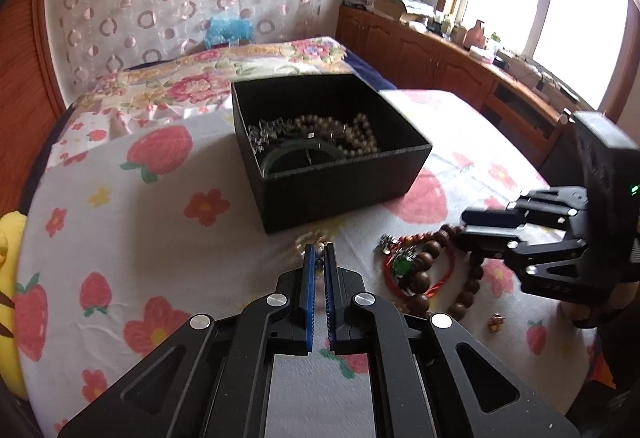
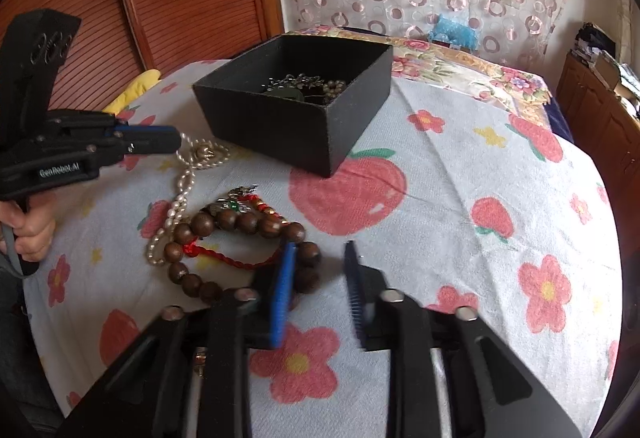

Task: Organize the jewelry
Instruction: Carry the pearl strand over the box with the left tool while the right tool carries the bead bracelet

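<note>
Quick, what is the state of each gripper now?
Left gripper: shut, tips at the pearl necklace; a grip cannot be told.
Right gripper: open, nothing between the jaws, beside the wooden beads.

Left gripper [image 1: 319, 258]: black angular linkage arms, silver round rivets, blue ribbed pads on its fingers [image 1: 308, 290]. White "GenRobot.AI" lettering at 9 o'clock in the right wrist view. Right gripper [image 2: 320, 266]: matching black frame, silver rivets, blue ribbed pads; green indicator light on the housing.
</note>
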Tool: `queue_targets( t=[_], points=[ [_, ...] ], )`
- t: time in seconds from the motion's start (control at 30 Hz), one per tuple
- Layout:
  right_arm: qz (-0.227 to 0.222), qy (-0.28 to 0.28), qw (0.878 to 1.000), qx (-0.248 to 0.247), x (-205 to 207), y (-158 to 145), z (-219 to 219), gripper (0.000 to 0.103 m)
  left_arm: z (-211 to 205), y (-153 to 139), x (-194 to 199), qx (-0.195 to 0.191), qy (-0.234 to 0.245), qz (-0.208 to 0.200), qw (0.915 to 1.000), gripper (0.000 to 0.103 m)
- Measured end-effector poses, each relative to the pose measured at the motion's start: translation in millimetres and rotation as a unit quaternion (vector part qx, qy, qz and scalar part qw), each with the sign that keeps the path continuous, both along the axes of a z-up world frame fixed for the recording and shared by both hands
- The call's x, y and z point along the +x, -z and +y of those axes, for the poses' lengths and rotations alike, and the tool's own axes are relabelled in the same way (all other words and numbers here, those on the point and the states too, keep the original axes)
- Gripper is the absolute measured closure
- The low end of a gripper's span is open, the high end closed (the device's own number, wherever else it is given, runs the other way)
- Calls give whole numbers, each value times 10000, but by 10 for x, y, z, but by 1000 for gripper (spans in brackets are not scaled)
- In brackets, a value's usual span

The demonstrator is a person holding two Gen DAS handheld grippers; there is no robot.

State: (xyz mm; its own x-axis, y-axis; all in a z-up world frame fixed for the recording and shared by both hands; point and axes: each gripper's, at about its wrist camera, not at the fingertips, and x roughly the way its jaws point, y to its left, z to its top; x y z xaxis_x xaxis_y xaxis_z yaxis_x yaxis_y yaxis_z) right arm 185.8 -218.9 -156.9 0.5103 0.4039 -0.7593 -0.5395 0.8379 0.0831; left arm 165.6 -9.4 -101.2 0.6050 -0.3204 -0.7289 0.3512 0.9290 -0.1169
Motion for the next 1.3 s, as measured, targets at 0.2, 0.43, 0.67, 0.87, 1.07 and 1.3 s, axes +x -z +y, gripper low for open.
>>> queue_targets(
  t=[0.2, 0.43, 0.67, 0.87, 1.07, 1.3],
  points=[
    [-118, 39, 9999, -94, -33, -56, 35, 88, 9, -248, -121, -161, 34, -253, 9995, 100],
    [-281, 77, 9996, -46, -118, -162, 34, 88, 90, -422, -219, -306, -3, -431, 9986, 100],
    [-430, 65, 9990, -30, -161, -279, 47, 88, 131, -616, -313, -373, -6, -677, 9970, 99],
    [-599, 35, 9982, 29, -180, -444, 53, 88, 168, -782, -350, -400, -38, -894, 9952, 100],
    [-839, -65, 9964, 48, -133, -785, 69, 88, 185, -1048, -306, -462, -93, -1119, 9926, 99],
    [-1216, -103, 9925, 16, -105, -1088, 117, 88, 129, -1378, -314, -413, -50, -1514, 9876, 99]
  ],
)
